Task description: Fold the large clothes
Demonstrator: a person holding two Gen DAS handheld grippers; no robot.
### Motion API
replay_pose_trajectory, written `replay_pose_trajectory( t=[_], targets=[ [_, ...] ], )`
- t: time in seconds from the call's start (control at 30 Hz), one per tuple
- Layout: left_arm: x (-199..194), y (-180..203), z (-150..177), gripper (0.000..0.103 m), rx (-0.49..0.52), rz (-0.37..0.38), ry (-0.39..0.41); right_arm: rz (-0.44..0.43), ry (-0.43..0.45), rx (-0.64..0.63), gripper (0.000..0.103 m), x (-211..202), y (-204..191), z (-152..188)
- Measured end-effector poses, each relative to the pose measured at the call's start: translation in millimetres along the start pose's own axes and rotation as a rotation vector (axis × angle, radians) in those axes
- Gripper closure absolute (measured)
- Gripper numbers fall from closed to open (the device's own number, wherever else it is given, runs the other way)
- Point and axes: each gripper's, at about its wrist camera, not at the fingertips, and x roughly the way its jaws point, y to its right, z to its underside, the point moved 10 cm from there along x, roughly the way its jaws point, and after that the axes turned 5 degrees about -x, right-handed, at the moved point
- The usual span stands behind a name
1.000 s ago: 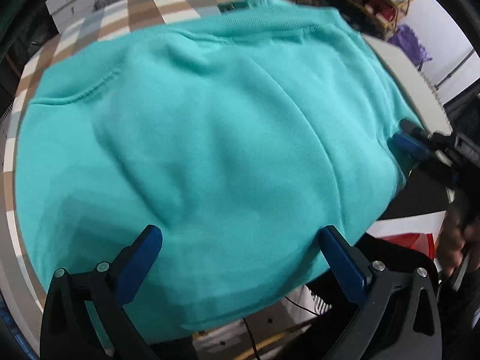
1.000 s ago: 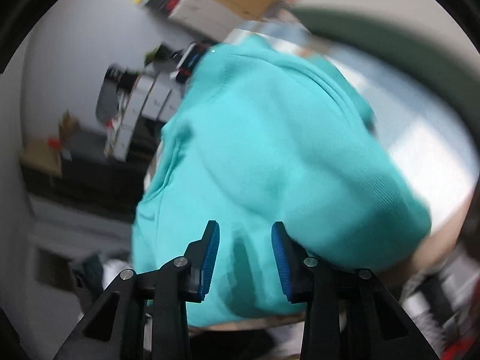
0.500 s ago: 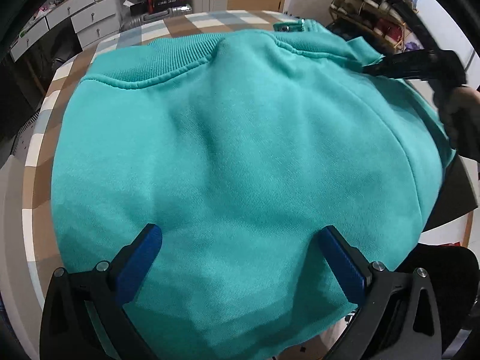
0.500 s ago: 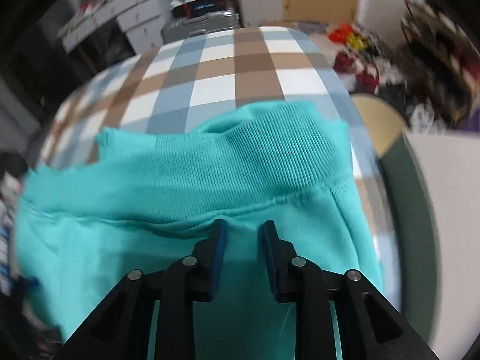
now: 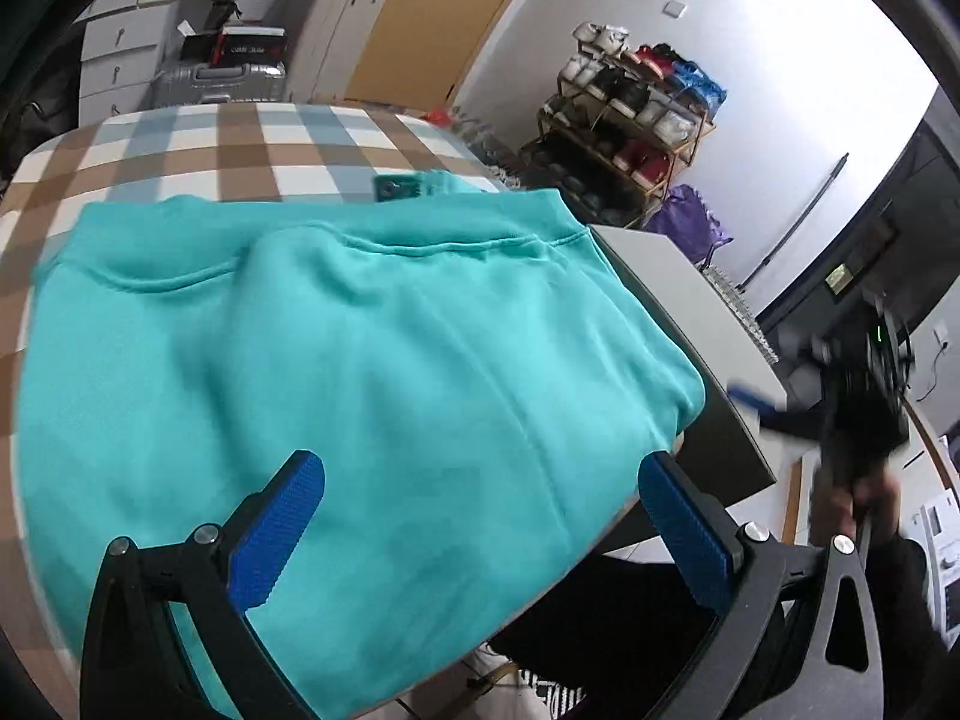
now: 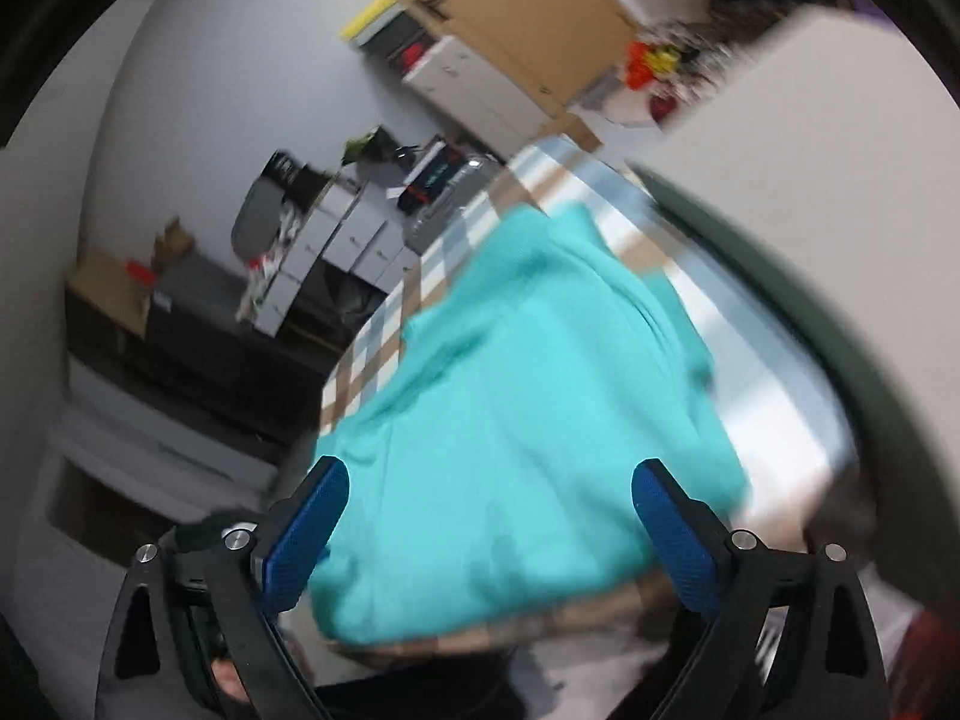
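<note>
Nearest the lens, the left gripper [image 5: 480,516] hangs over the front of the teal sweatshirt [image 5: 336,360], its blue pads [image 5: 276,534] spread wide and nothing pinched between them; cloth shows behind the gap, but neither pad presses on it. The right gripper [image 6: 489,534] tells the same story from the right wrist view: its jaws have just been opening, they now stand wide apart, and the sweatshirt [image 6: 522,420] lies beyond them, clear of both pads. That view is tilted and smeared with blur.

From the left wrist view, that right gripper [image 5: 774,408] shows as a blurred shape off the table's right side, well apart from the garment, with the person's hand [image 5: 864,492] gripping its handle below.

The sweatshirt itself lies folded on the checked tablecloth [image 5: 198,144], its near part draping over the front edge of the table. Its ribbed hem band [image 5: 420,216] runs across the far side, with a seam line just below it, and a small teal label [image 5: 399,187] peeks out beyond it.

Past the table's right edge sits a pale grey board [image 5: 678,288]. Further back stand white drawers [image 5: 114,66], a silver suitcase [image 5: 222,81], and a shoe rack [image 5: 630,114] against the white wall.
</note>
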Motion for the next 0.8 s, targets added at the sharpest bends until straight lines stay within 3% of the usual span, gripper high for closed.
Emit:
replay_pose_trajectory(
  t=[0.17, 0.3, 0.43, 0.63, 0.7, 0.73, 0.8],
  targets=[
    [42, 0, 2, 0.001, -0.059, -0.035, -0.058, -0.026, -0.072, 0.164, 0.006, 31, 35, 20],
    [42, -3, 5, 0.001, -0.147, -0.033, -0.050, -0.040, -0.084, 0.218, 0.006, 50, 39, 23],
    [42, 2, 10, 0.001, -0.077, -0.100, -0.056, -0.008, -0.155, 0.232, 0.006, 75, 36, 28],
    [48, 2, 20, 0.001, 0.017, -0.181, -0.055, 0.079, -0.106, 0.167, 0.006, 91, 28, 13],
    [50, 2, 21, 0.001, 0.024, -0.196, -0.050, 0.157, -0.050, 0.086, 0.015, 90, 24, 9],
    [51, 1, 21, 0.001, 0.026, -0.204, -0.049, 0.176, 0.005, 0.030, 0.028, 86, 17, 5],
    [52, 1, 22, 0.001, 0.036, -0.223, -0.050, 0.154, 0.086, -0.083, 0.035, 75, -6, -2]
  ],
)
